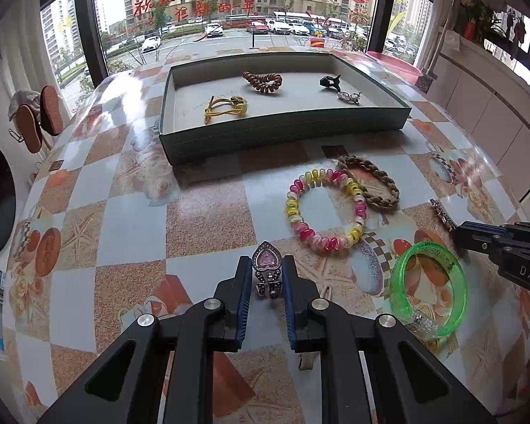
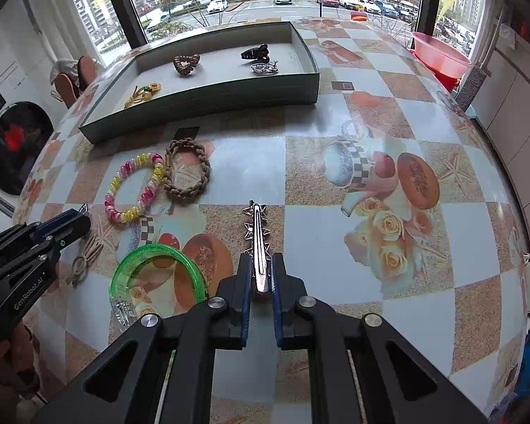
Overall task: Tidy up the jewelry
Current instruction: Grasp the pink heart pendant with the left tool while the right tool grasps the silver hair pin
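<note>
Left gripper clamps the heart clip; right gripper clamps the star clip; both light, rigid, slippery; pinched at the flanks, short of the tray.

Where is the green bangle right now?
The green bangle lies on the table, between both grippers, nearer than the pink-and-yellow bracelet in both views.

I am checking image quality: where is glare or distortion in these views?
Left wrist view: window glare whitens the table left of the tray; the fisheye curves the window frame. Right wrist view: a pale sheen crosses the table before the tray; its edges bow.
</note>
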